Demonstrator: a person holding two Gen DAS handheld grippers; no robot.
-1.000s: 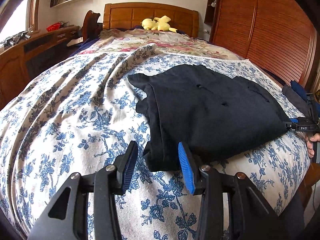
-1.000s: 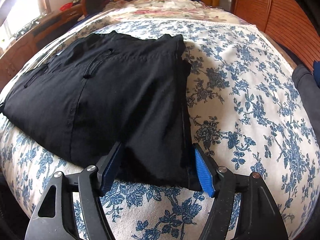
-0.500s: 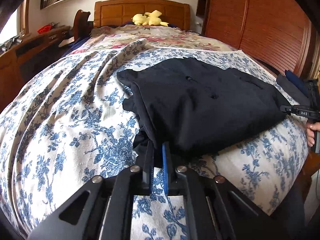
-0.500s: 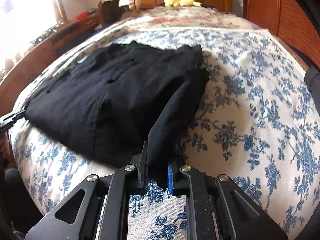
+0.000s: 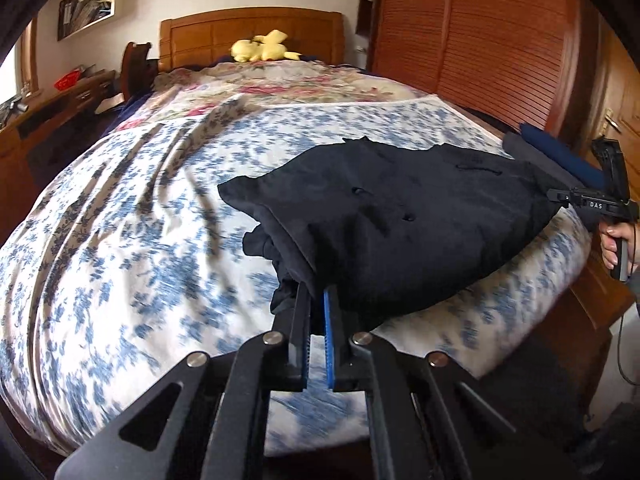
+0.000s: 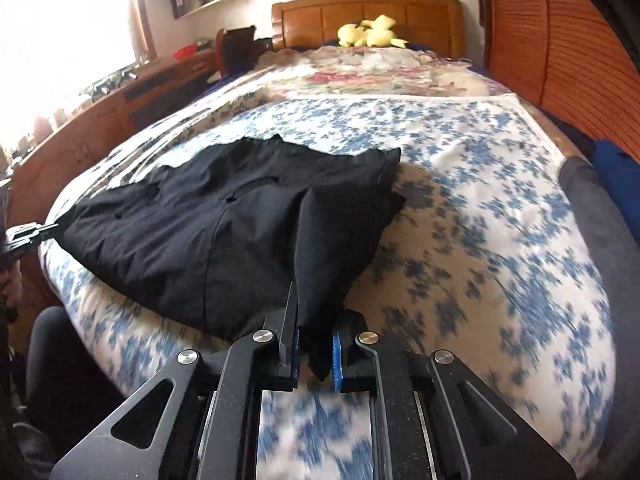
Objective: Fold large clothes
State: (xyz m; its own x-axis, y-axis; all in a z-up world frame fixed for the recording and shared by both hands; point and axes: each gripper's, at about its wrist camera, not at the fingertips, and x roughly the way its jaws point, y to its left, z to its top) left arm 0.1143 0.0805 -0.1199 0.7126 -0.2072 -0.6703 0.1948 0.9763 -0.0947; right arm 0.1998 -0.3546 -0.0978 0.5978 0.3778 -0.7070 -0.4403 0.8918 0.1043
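Observation:
A black garment (image 5: 400,224) lies partly folded on the blue-flowered bedspread (image 5: 120,240), near the foot of the bed. My left gripper (image 5: 316,296) is shut on its near left corner, which is raised off the bed. In the right wrist view the same black garment (image 6: 224,232) spreads to the left, and my right gripper (image 6: 314,340) is shut on its near right corner, a fold of cloth pinched between the blue pads. Each gripper shows at the far edge of the other's view: the right gripper (image 5: 560,196) and the left gripper (image 6: 48,229).
A yellow plush toy (image 5: 262,46) sits by the wooden headboard (image 5: 248,32). A slatted wooden wardrobe (image 5: 480,40) runs along the right side. Dark and blue folded clothes (image 6: 608,200) lie at the bed's right edge. A wooden desk (image 6: 100,120) stands to the left.
Both grippers closed on the garment's near corners, then lifted them. The near edge of the garment has come up off the bedspread and both views have pulled back.

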